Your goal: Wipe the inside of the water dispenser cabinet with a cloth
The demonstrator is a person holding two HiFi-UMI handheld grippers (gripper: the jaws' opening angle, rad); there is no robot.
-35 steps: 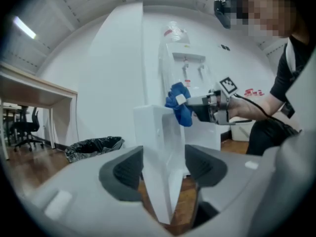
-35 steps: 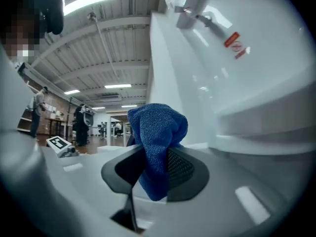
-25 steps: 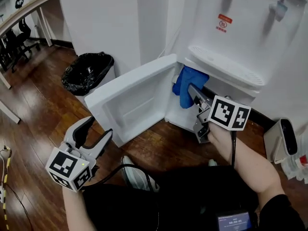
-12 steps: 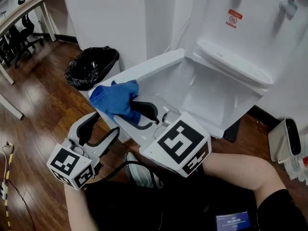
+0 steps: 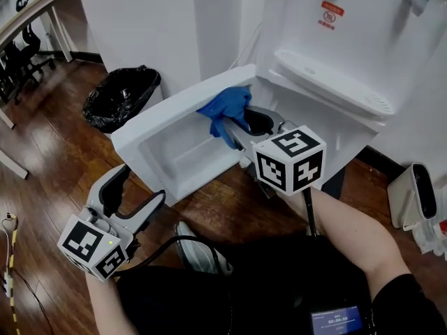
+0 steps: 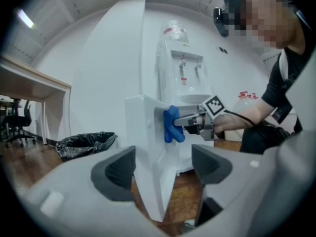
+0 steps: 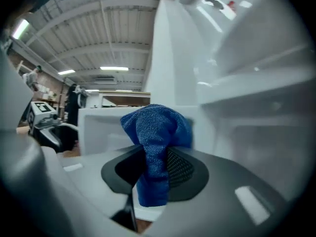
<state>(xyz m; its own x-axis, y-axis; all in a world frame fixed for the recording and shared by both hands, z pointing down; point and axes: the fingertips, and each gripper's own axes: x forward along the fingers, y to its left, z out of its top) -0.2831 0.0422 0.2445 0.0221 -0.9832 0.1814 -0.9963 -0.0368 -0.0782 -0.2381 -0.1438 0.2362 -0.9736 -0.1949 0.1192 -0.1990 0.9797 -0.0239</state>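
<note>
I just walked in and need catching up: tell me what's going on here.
A person holds a claw in each hand. The right claw is shut on a blue cloth, held at the inner side of the open cabinet door of the water dispenser. The left claw hangs low over the floor, gripping nothing, its jaws opening.

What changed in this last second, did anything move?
The right gripper, shut on the blue cloth throughout, left the cabinet, swung out to the far end of the open door, then came back toward the hinge side. The left gripper kept its place, empty, jaws opening. The door stayed open; the trash bin did not move.
</note>
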